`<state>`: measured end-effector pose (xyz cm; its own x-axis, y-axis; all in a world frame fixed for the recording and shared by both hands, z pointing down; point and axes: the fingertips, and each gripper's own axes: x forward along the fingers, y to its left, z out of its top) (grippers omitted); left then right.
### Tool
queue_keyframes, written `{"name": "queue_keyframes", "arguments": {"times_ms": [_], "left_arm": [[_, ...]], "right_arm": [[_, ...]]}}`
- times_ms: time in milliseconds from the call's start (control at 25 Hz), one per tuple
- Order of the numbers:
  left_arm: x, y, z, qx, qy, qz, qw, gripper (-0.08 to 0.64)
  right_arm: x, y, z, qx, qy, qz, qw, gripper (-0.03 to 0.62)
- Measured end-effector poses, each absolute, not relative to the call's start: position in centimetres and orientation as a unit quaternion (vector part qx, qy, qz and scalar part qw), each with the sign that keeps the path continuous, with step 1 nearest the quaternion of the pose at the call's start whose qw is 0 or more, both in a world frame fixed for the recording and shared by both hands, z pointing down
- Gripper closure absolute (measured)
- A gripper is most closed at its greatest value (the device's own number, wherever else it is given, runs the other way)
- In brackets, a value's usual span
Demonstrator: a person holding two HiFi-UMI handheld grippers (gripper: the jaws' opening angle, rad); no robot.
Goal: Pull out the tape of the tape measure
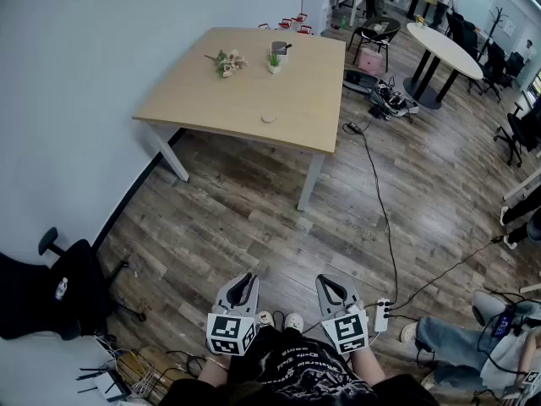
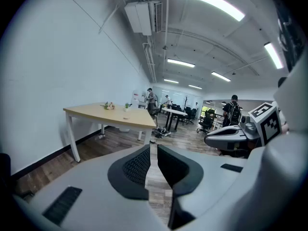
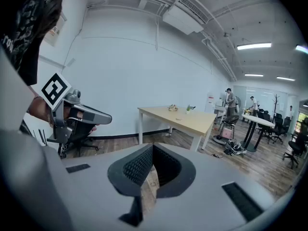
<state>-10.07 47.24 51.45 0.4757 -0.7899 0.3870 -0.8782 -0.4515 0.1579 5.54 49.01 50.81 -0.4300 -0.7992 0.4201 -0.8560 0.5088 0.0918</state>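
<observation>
A small round pale object (image 1: 268, 118), probably the tape measure, lies on the wooden table (image 1: 203, 83) near its front edge, far ahead of me. It shows as a tiny disc (image 2: 126, 118) in the left gripper view and again as a disc (image 3: 178, 119) in the right gripper view. Both grippers hang close to my body above the floor. My left gripper (image 1: 245, 279) has its jaws a narrow slit apart (image 2: 153, 148), with nothing between them. My right gripper (image 1: 330, 282) has its tips together (image 3: 152, 148), holding nothing.
Dried flowers (image 1: 226, 62), a small potted plant (image 1: 275, 62) and a dark cup (image 1: 281, 48) stand at the table's far side. A black office chair (image 1: 59, 290) is on my left. Cables and a power strip (image 1: 381, 314) cross the floor on the right. A seated person's legs (image 1: 461, 337) are at lower right.
</observation>
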Motion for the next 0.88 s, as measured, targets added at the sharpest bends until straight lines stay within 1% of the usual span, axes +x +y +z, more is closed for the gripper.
{"name": "queue_keyframes", "arguments": {"times_ms": [400,560,640,680,720,760,800,880], "left_arm": [[-10.0,48.5,52.0,0.846,-0.486,0.134,0.172,0.511],[-10.2,48.4,51.7,0.848,-0.485,0.126,0.171,0.509],[-10.2,48.3,51.6,0.852,-0.478,0.122,0.173,0.486],[-10.1,48.4,51.6,0.856,-0.472,0.121,0.174,0.459],[-10.0,48.5,51.5,0.859,-0.465,0.119,0.176,0.422],[-10.0,48.5,51.4,0.863,-0.458,0.117,0.178,0.374],[-9.9,48.6,51.3,0.867,-0.451,0.114,0.179,0.346],[-10.1,48.6,51.1,0.872,-0.441,0.109,0.180,0.327]], "right_arm": [[4.4,49.5,50.4,0.485,-0.847,0.066,0.206,0.580],[4.8,49.4,50.2,0.497,-0.844,0.074,0.187,0.578],[5.0,49.3,50.1,0.502,-0.842,0.083,0.180,0.577],[4.9,49.3,50.0,0.502,-0.842,0.087,0.178,0.540],[4.8,49.3,50.0,0.501,-0.843,0.090,0.177,0.442],[4.6,49.3,49.9,0.499,-0.843,0.091,0.177,0.383],[4.4,49.3,49.9,0.499,-0.844,0.091,0.178,0.342],[4.1,49.3,49.7,0.502,-0.842,0.089,0.178,0.302]]}}
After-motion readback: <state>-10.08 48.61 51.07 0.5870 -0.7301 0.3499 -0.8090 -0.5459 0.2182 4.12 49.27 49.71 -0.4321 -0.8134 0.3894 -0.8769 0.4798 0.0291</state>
